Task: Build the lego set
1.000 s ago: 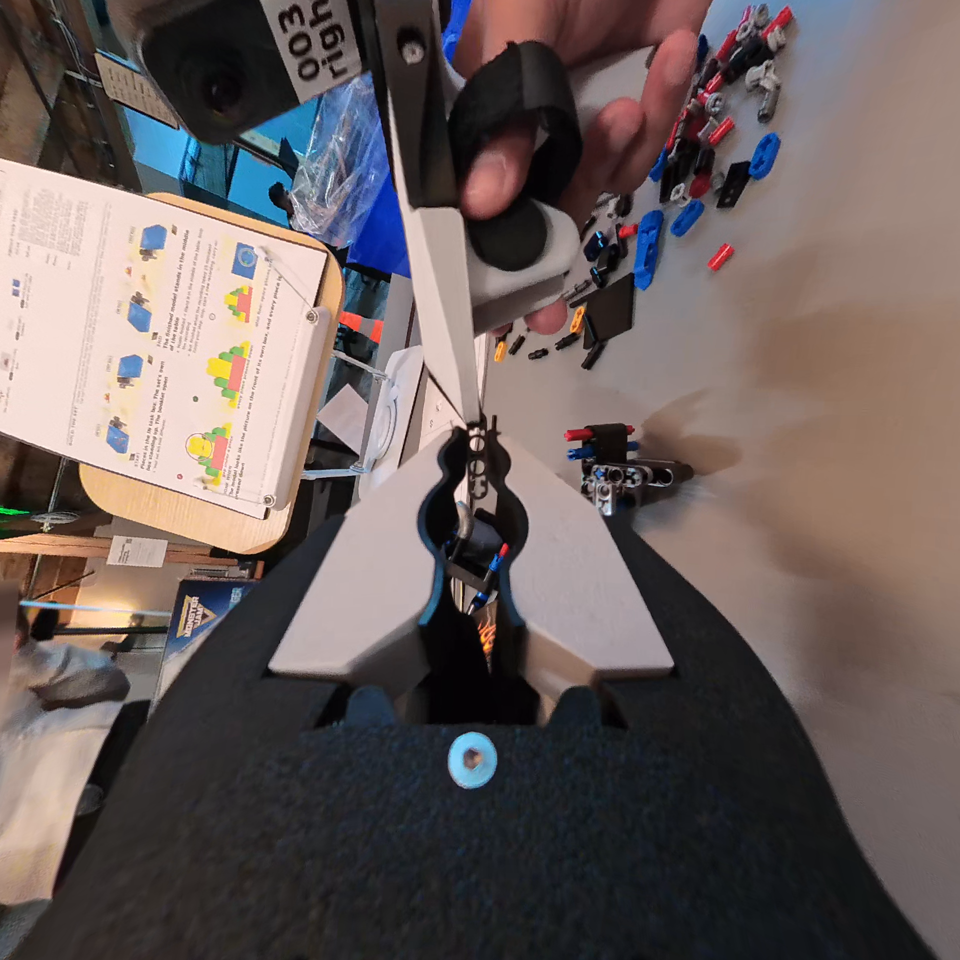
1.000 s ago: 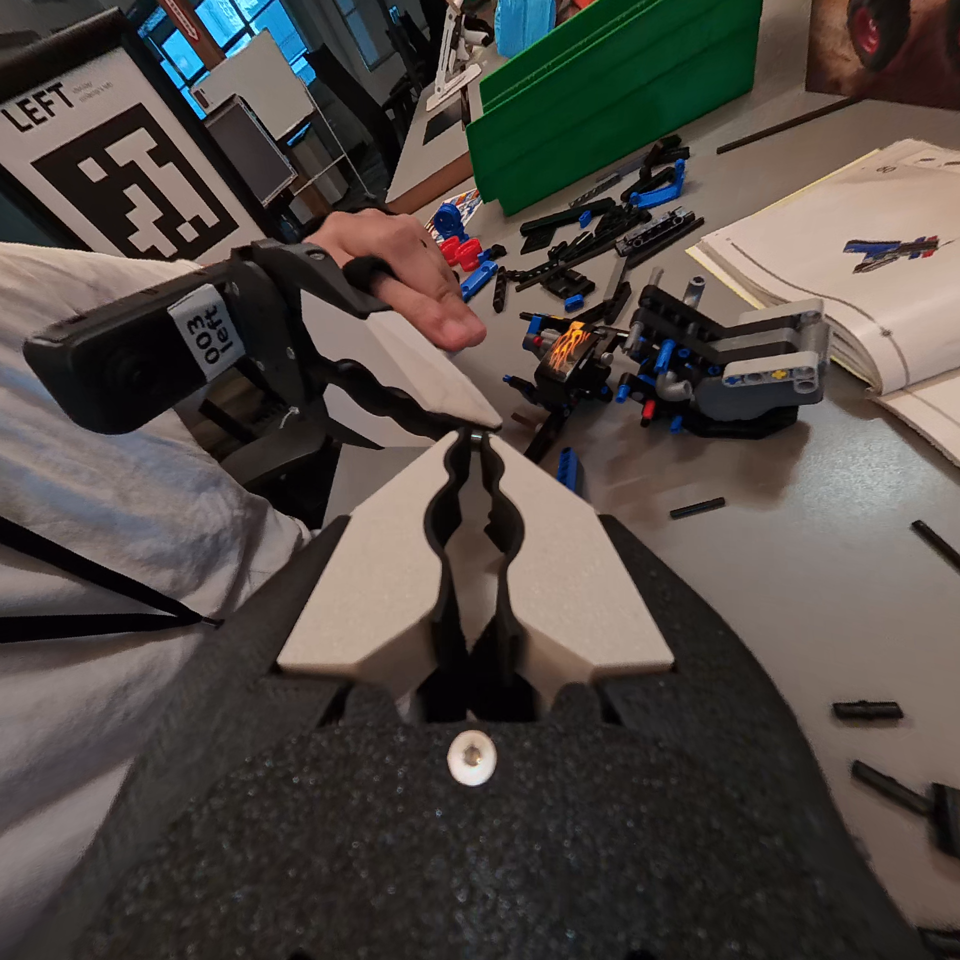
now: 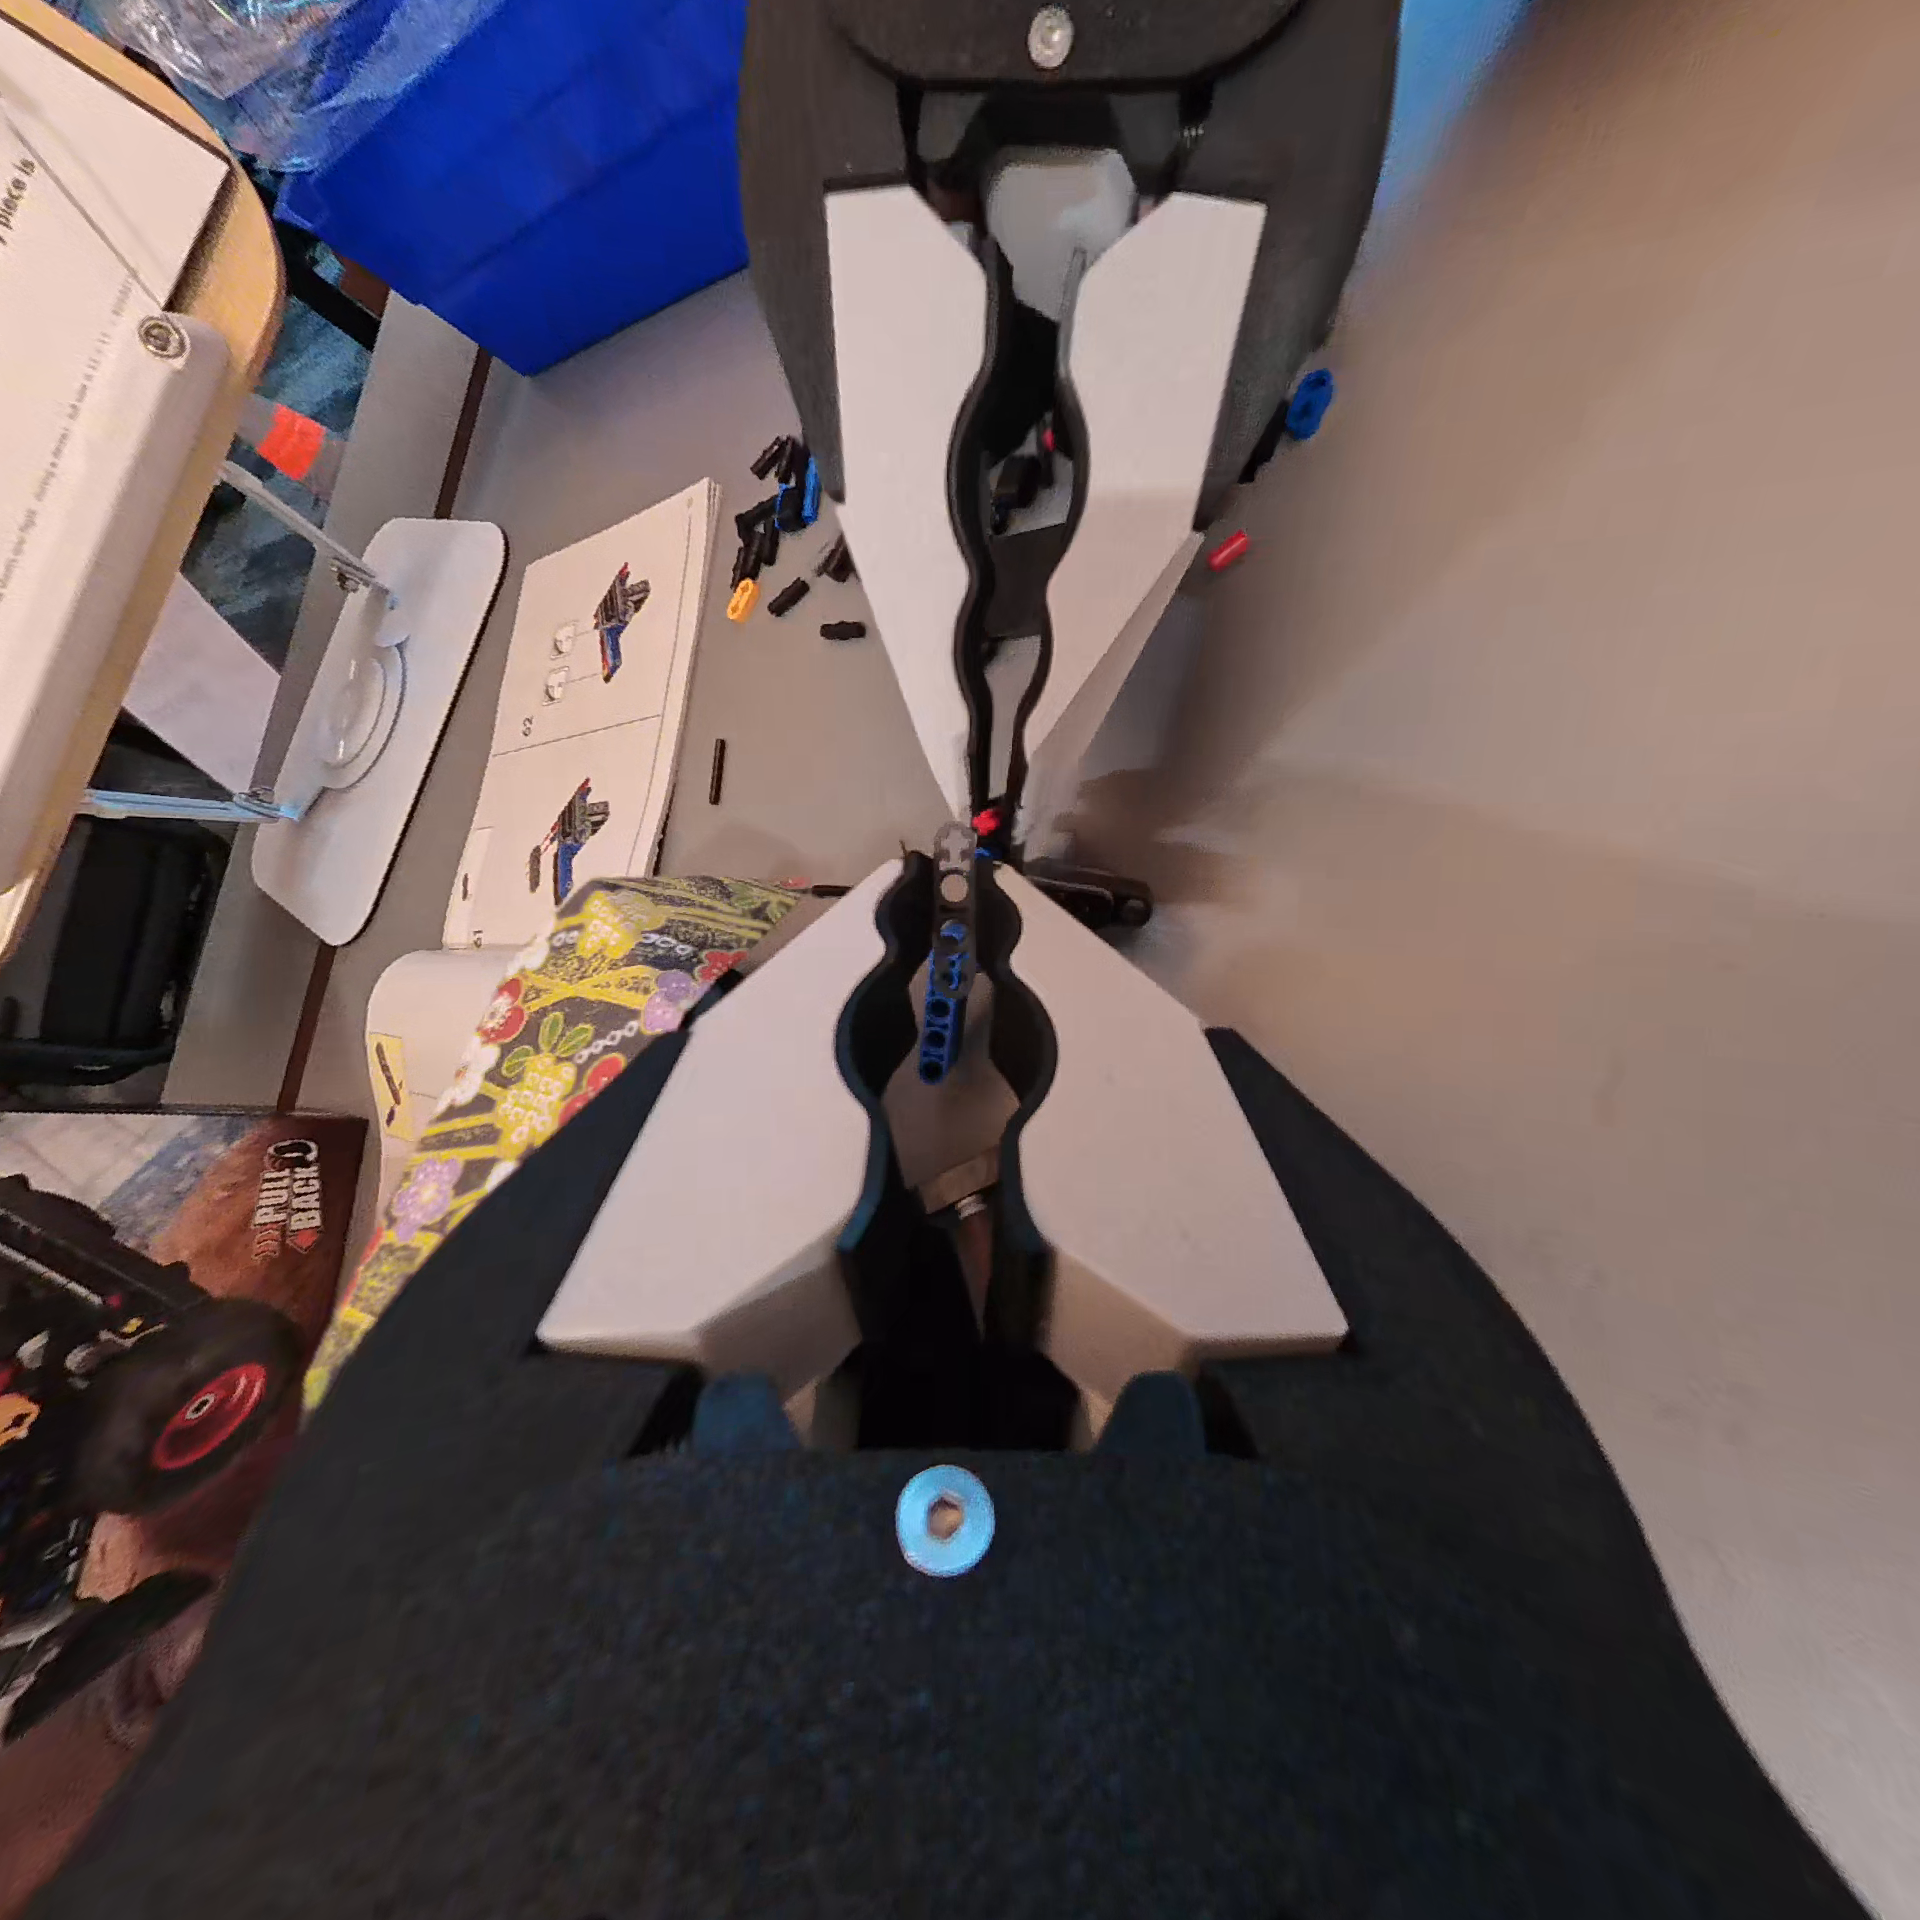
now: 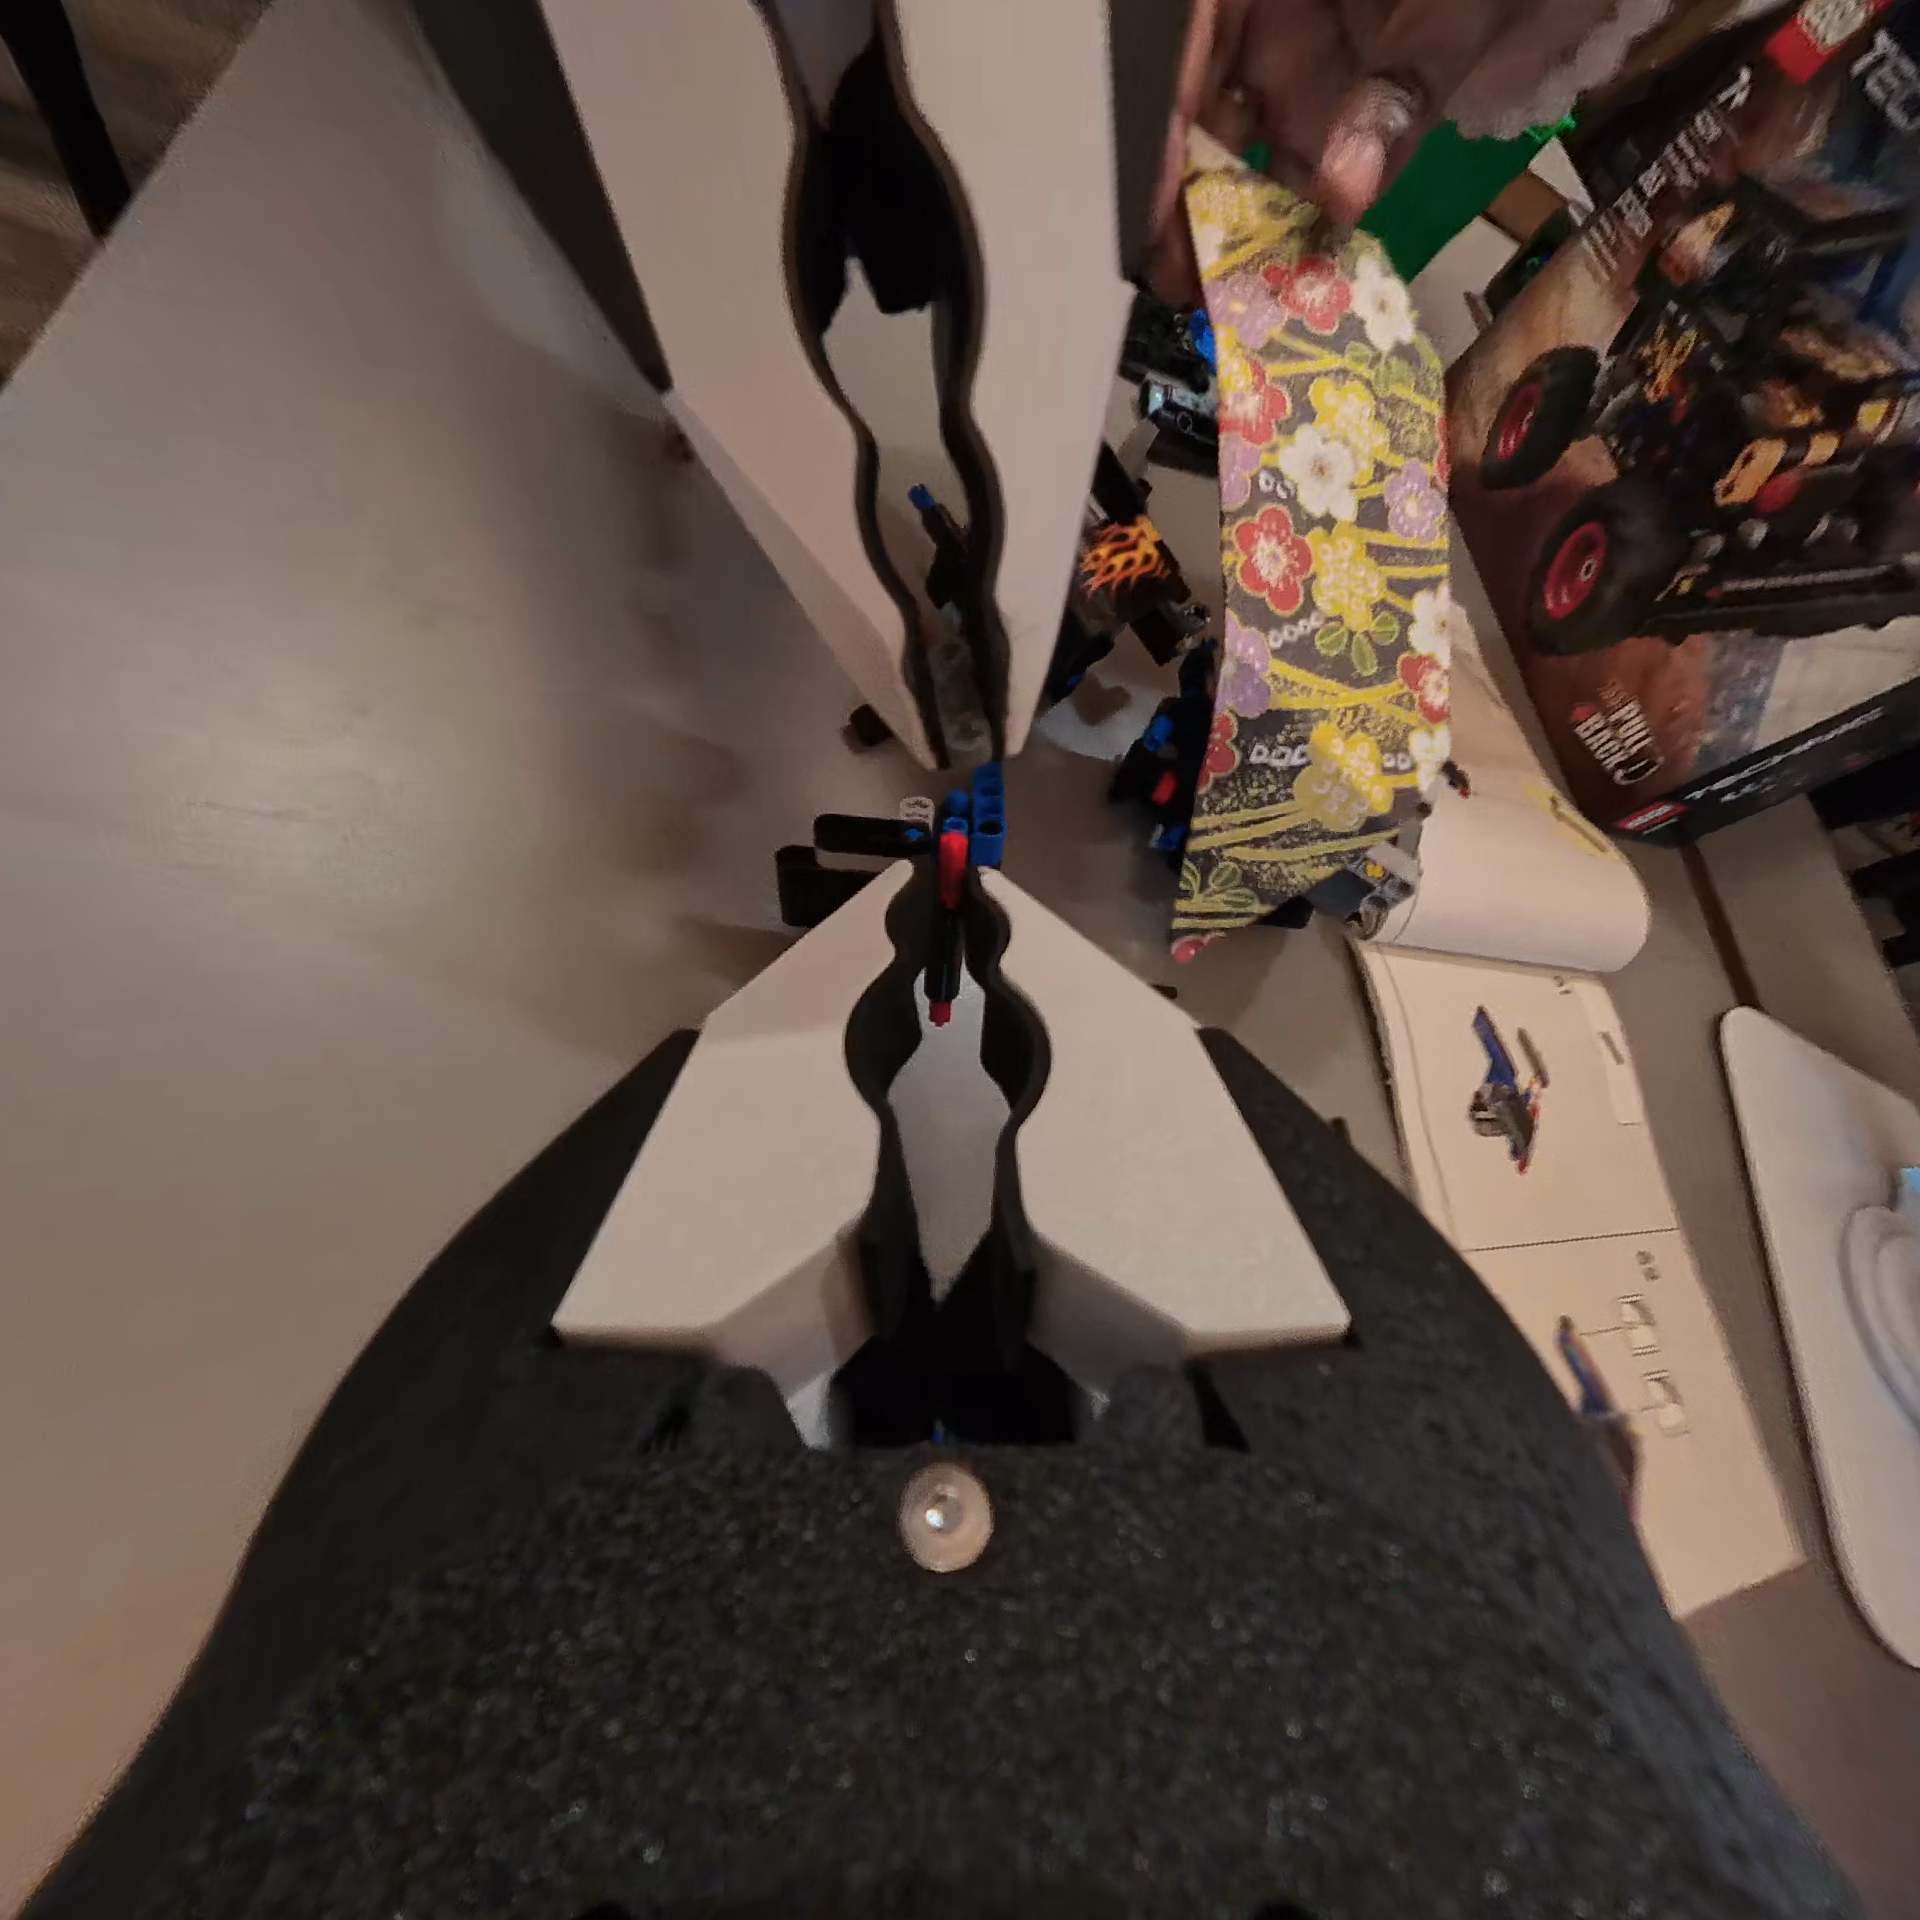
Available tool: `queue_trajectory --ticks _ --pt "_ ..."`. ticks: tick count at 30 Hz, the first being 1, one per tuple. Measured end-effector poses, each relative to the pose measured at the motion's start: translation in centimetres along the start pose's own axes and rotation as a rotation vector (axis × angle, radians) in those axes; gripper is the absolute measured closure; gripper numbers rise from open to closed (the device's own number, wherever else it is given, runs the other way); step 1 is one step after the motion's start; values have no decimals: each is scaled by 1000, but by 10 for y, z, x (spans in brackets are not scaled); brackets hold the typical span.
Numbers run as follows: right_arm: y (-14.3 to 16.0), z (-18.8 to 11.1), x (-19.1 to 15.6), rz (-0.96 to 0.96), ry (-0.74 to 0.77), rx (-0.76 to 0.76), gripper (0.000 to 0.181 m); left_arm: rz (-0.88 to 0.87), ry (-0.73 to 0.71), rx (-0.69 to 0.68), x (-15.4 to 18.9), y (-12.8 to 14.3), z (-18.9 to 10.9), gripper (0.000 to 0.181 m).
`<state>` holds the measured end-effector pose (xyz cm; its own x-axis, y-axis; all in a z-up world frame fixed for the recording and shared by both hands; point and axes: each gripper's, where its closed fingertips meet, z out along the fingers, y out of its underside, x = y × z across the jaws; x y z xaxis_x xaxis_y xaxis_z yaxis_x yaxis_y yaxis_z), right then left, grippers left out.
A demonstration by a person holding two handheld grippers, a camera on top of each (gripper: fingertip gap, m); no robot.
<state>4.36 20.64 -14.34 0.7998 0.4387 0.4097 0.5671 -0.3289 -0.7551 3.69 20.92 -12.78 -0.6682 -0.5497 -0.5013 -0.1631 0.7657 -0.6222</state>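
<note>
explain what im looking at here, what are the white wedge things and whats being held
The white wedges are the jaws of two hand-held grippers, each with a camera looking along them. In one picture the left gripper pinches a small blue and grey holed beam; the right gripper comes in opposite, tip to tip. In the other picture the right gripper pinches a thin red-tipped pin against that beam. On the grey table lie loose pieces, an open instruction booklet, the set's box and a partly built model. A floral sleeve hangs over it.
</note>
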Motion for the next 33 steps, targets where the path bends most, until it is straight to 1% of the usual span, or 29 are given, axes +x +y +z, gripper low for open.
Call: queue_trajectory --ticks 4,9,15,22,27,29,33 --pt "-7 -2 -4 -149 47 -59 179 35 -11 -2 3 -2 -2 175" --pt "-9 -3 -7 -212 68 -92 179 105 -14 -27 7 -3 -1 175" --pt "-15 -7 -8 -237 74 -80 178 139 15 -26 12 -6 -2 176" --pt "-14 -9 -6 -286 93 -89 178 288 -44 -72 11 -3 1 175" --pt "-19 -11 -6 -303 111 -76 178 280 -43 -79 9 -5 1 175" --pt "-19 -11 -6 -305 116 -93 179 298 -58 -98 9 -4 2 175" --pt "-13 -6 -6 -276 116 -140 179 405 -128 -156 8 2 7 176"
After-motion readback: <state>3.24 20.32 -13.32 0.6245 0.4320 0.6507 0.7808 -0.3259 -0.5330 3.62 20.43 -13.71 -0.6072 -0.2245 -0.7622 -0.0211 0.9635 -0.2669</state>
